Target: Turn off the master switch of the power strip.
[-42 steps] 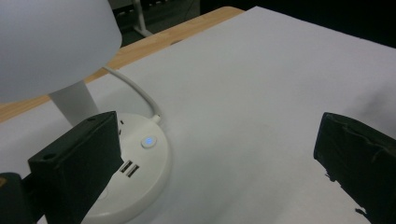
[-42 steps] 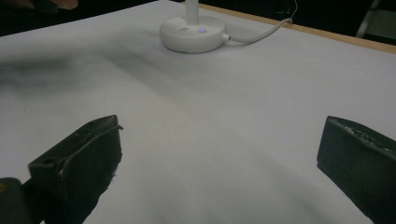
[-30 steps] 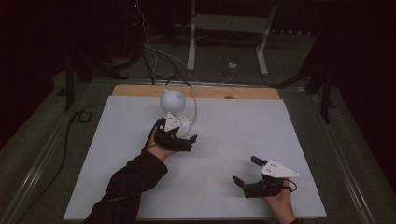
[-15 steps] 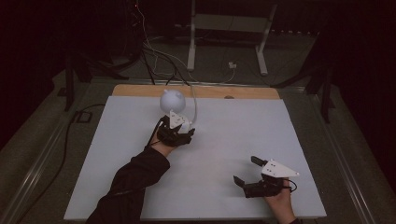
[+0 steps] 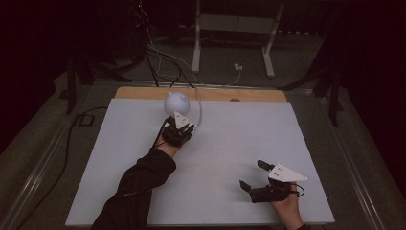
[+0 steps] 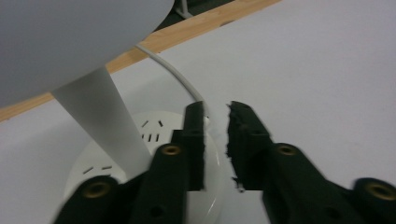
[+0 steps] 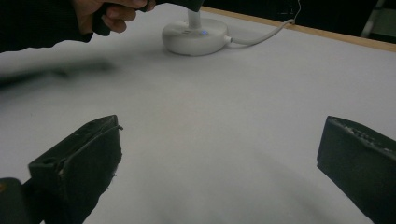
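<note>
A white desk lamp with a round head (image 5: 176, 102) stands at the back of the white table (image 5: 215, 158). In the left gripper view its stem (image 6: 105, 116) rises from a round base (image 6: 107, 163). My left gripper (image 5: 184, 123) hovers over the base's edge with its jaws (image 6: 215, 109) almost together and nothing between them. The lamp's white cable (image 6: 173, 74) runs off behind the left jaw. My right gripper (image 5: 253, 175) rests near the front right, wide open (image 7: 222, 135) and empty. It faces the lamp base (image 7: 195, 37), where a small blue light (image 7: 204, 32) glows.
A wooden strip (image 5: 206, 93) borders the table's far edge. The lamp cable (image 7: 261, 35) trails over it towards the floor. Behind the table stand a white metal frame (image 5: 230, 38) and loose cables (image 5: 158, 52). A dark cord (image 5: 72, 139) runs along the left side.
My left gripper has moved forward across the table and now reaches the lamp base. The right gripper has stayed where it was.
</note>
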